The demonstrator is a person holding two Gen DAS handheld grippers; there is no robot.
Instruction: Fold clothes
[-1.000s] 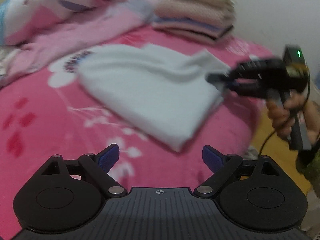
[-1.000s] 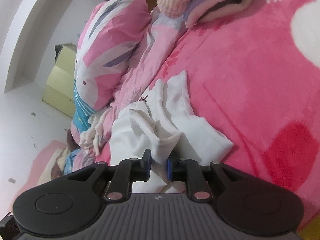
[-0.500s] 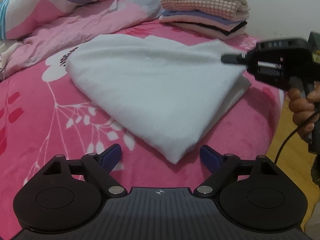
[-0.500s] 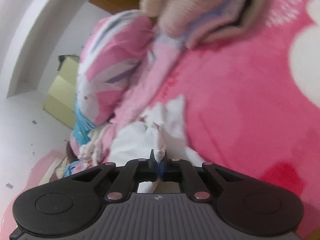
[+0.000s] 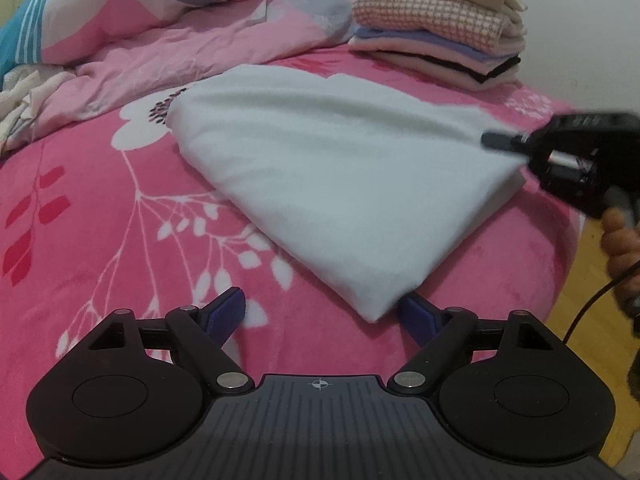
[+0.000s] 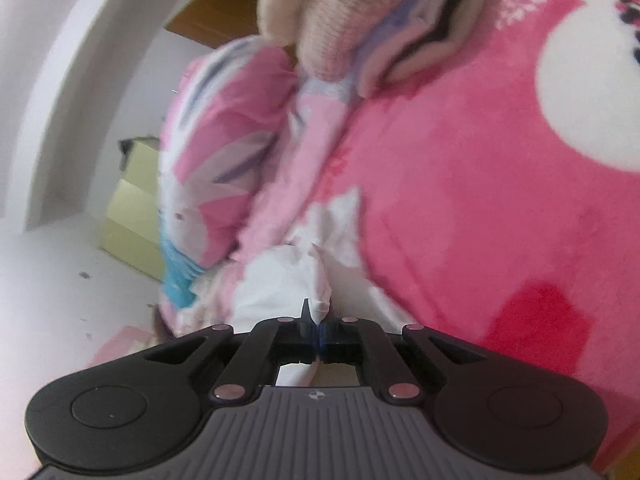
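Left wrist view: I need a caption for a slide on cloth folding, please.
Open left gripper faces the near corner of a white garment on a pink bed; the right gripper pinches its far edge.

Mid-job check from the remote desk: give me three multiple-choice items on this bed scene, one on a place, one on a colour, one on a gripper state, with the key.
1. Where is the stack of folded clothes?
A. at the far side of the bed, beyond the white garment
B. on the floor
C. under the pillow

2. What colour is the blanket?
A. grey
B. pink with white flowers
C. green

3. How is the right gripper?
A. wide open over the blanket
B. shut on white cloth
C. out of view

Key: 1 A, the stack lies behind the garment; 2 B, pink pile with white floral print; 3 B, its pads meet with cloth pinched between them, while the left gripper stands open.
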